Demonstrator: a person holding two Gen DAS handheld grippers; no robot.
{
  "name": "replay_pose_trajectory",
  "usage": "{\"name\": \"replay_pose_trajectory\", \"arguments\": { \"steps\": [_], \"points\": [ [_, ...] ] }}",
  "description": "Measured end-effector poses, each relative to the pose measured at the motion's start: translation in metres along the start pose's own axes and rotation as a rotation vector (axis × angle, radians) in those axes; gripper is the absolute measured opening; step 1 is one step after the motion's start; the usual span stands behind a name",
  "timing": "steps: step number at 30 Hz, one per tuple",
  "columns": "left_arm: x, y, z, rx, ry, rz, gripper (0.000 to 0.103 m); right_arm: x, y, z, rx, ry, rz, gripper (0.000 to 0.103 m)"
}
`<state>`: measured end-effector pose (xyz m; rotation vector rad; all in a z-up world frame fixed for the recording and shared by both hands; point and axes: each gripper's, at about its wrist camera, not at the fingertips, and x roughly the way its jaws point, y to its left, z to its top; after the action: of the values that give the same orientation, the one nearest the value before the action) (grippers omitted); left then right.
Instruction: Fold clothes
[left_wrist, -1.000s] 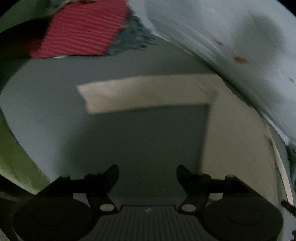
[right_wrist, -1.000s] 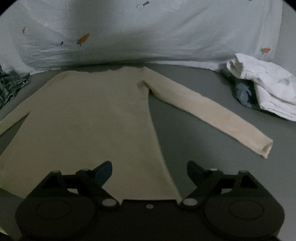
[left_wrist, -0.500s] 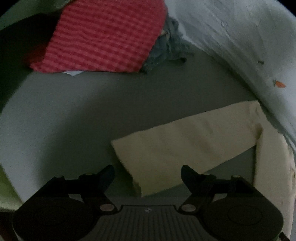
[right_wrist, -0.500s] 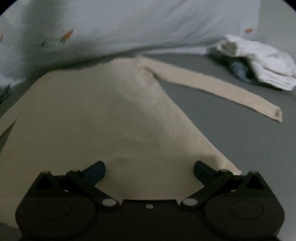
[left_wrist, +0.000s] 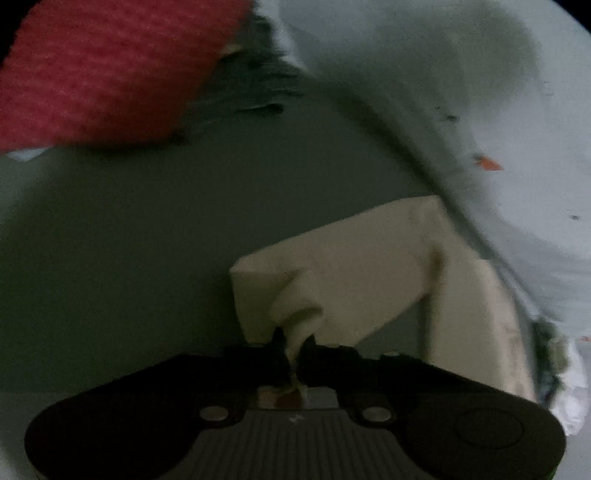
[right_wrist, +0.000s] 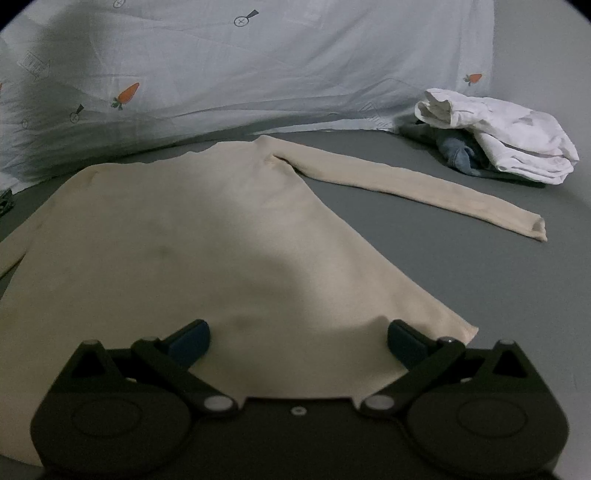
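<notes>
A cream long-sleeved sweater (right_wrist: 192, 243) lies flat on the grey surface, its right sleeve (right_wrist: 417, 184) stretched out to the right. My right gripper (right_wrist: 297, 338) is open, its fingers over the sweater's bottom hem, holding nothing. In the left wrist view my left gripper (left_wrist: 294, 350) is shut on the cuff end of the sweater's left sleeve (left_wrist: 343, 280), with cream cloth bunched between the fingers and lifted off the surface.
A pale sheet with carrot prints (right_wrist: 258, 70) runs along the far side. A white and blue clothes pile (right_wrist: 495, 136) lies at the right. A red striped cloth (left_wrist: 107, 70) over dark clothes lies far left. Grey surface (right_wrist: 480, 295) lies around the sweater.
My left gripper moved onto the left sleeve's cuff and closed on it, lifting the cloth. My right gripper stayed open and moved down over the sweater's hem.
</notes>
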<state>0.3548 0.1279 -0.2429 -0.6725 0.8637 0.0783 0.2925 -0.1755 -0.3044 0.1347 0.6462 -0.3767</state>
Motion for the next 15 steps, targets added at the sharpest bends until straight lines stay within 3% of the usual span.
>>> {"name": "replay_pose_trajectory", "arguments": {
  "steps": [4,5,6,7,8,12,15],
  "points": [
    [-0.003,-0.057,0.009,0.076,-0.003,-0.228,0.006,0.001,-0.001,0.0,0.001,0.001,0.002,0.103],
    [-0.002,-0.07,0.01,0.08,0.012,-0.289,0.012,0.001,-0.001,0.0,0.001,0.003,0.001,0.103],
    [0.002,-0.081,0.011,0.073,0.042,-0.337,0.035,0.002,-0.002,0.001,0.002,0.009,0.001,0.103],
    [0.006,-0.088,0.01,0.065,0.072,-0.363,0.049,0.002,-0.002,0.003,0.005,0.02,0.001,0.103],
    [0.008,-0.093,0.008,0.065,0.084,-0.36,0.071,0.003,-0.002,0.007,0.004,0.043,0.002,0.103],
    [0.009,-0.088,-0.003,0.117,0.078,-0.229,0.074,0.009,-0.004,0.023,0.004,0.148,0.012,0.103],
    [0.013,-0.067,-0.007,0.056,0.107,-0.087,0.074,0.011,-0.008,0.036,0.035,0.238,0.049,0.103]
  ]
}}
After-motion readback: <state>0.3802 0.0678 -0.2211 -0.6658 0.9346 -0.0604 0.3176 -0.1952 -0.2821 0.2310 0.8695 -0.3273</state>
